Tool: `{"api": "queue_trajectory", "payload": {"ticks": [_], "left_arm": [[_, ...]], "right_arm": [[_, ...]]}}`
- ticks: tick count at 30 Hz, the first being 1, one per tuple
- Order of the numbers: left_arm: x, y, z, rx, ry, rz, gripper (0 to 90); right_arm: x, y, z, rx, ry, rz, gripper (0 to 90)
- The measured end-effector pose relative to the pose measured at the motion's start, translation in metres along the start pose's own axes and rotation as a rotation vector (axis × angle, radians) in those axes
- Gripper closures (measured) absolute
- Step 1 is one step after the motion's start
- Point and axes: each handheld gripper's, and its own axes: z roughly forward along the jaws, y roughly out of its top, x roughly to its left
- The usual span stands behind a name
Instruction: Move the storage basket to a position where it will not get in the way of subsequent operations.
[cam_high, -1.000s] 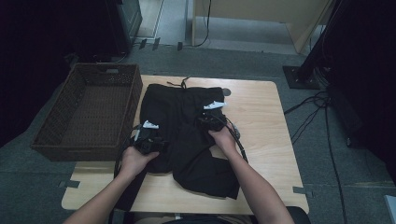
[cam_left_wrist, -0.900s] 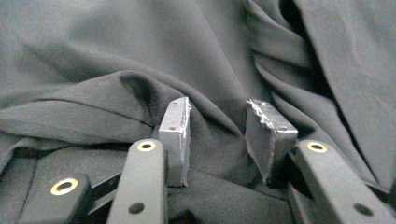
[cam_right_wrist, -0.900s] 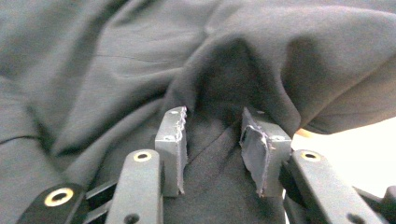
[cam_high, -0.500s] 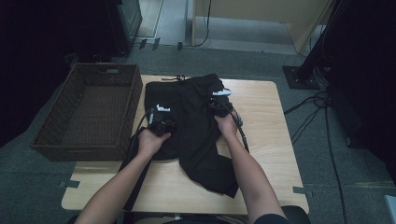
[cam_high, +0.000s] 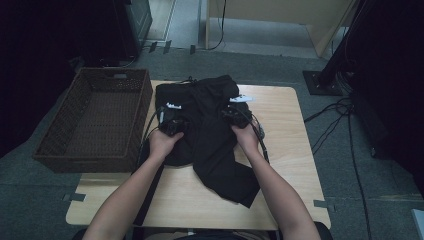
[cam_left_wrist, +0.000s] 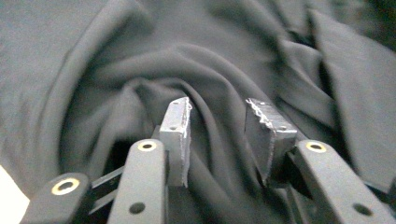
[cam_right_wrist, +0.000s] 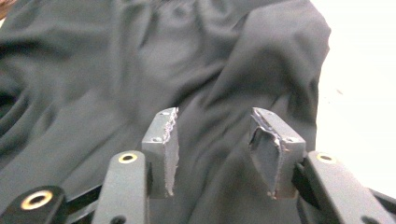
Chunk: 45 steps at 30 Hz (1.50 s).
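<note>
Wicker basket (cam_high: 95, 120) sits at far left of the high view, dark brown, rectangular, its near right corner overlapping the left edge of the wooden table (cam_high: 295, 150). Nothing visible inside it.

Black garment (cam_high: 210, 135) lies crumpled on the table's middle, just right of the basket. Far part bunched near the table's far edge, a narrower tail running toward the near right. White label (cam_high: 173, 106) shows on its left far part, another white tag (cam_high: 242, 98) at its far right edge.

Left gripper (cam_high: 172, 125) rests on the garment's left portion, person's left hand (cam_high: 162, 142) wrapped behind it. In the left gripper view the jaws stand spread, having just been opening; a raised fold of the black cloth (cam_left_wrist: 210, 93) runs up between the pads (cam_left_wrist: 176, 135), but the pads do not press on it.

Right gripper (cam_high: 232, 116) sits on the garment's right portion, near the white tag, right hand (cam_high: 247, 137) behind it, cable trailing off toward the near right. In the right gripper view the jaws are also apart, having just been opening; cloth (cam_right_wrist: 187, 70) lies under and between the pads (cam_right_wrist: 161, 149), no pinch. Bare table surface (cam_right_wrist: 359, 93) shows bright at that view's right, beside the garment's edge.

Both forearms come in from the bottom of the high view, well apart.
</note>
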Motion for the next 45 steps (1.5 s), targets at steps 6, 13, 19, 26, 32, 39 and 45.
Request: {"api": "queue_trajectory", "payload": {"ticks": [6,13,19,26,32,39,45], "left_arm": [[-0.009,-0.030,-0.012,0.025,-0.003,0.031,56.9],[-0.006,-0.038,-0.004,0.007,0.042,0.032,60.3],[-0.006,-0.024,0.009,-0.007,0.085,0.032,65.0],[0.005,0.001,0.029,-0.013,0.118,0.020,67.7],[0.021,0.022,0.040,-0.004,0.129,-0.038,67.5],[0.020,0.018,0.030,0.021,0.053,-0.028,53.4],[0.014,-0.001,-0.002,-0.001,0.010,-0.010,50.6]], "right_arm": [[0.021,-0.035,-0.020,0.044,0.038,-0.059,53.8],[0.024,-0.056,-0.011,0.088,0.040,-0.040,54.8],[0.021,-0.052,-0.001,0.051,0.028,-0.041,59.8],[0.015,-0.036,0.020,0.044,0.015,-0.023,61.8],[0.004,-0.015,0.044,0.051,-0.018,-0.002,60.3],[0.002,-0.013,0.046,0.053,-0.031,0.005,54.3],[0.006,-0.015,0.020,0.059,0.001,0.012,50.4]]}}
